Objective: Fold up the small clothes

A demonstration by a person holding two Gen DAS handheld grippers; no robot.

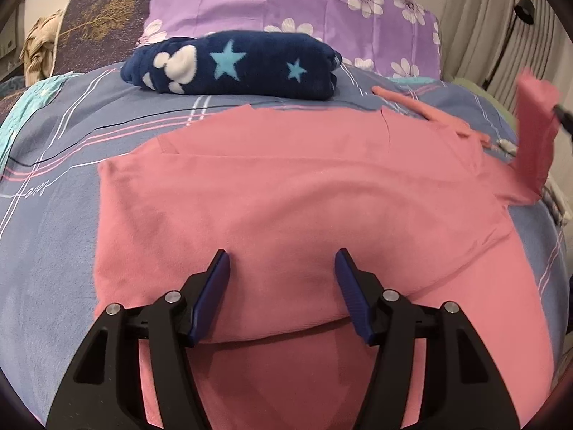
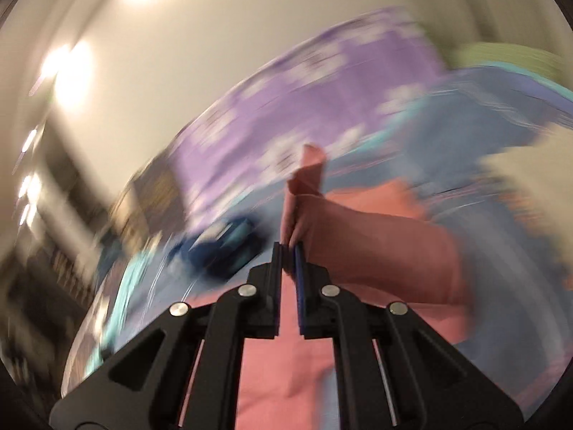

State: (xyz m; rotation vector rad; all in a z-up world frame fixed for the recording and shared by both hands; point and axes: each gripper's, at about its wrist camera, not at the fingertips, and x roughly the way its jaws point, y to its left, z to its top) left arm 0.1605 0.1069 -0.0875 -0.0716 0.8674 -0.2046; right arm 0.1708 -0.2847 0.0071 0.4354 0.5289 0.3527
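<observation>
**Shirt spread flat, one corner lifted**

Fabric fills the near field of both views: a pink shirt [image 1: 286, 186] lies spread on the bedsheet [image 1: 53, 215], and every place below is given from it.

Nearest, in the left wrist view, the left gripper [image 1: 282, 261] hangs over the shirt's near part with its jaws wide apart and nothing between them. Its blue pads [image 1: 218, 279] sit above a folded edge that crosses the cloth just under the fingers. Whether the tips touch the cloth cannot be told.

At the shirt's right edge, the right gripper [image 2: 289, 247] has its jaws drawn narrow and pinched on a piece of the shirt, a sleeve or a corner. That piece stands up off the bed as a raised pink flap [image 1: 535, 132]; in the right wrist view it rises from between the fingers and drapes back down to the rest of the garment. The right wrist view is badly blurred, so little more can be read there.

Beyond the shirt's far edge, apart from it, a folded navy blanket [image 1: 232, 64] with stars rests on the sheet. Behind that leans a purple flowered pillow [image 1: 286, 0]. Far right of the shirt hangs a pale curtain [image 1: 476, 28].
</observation>
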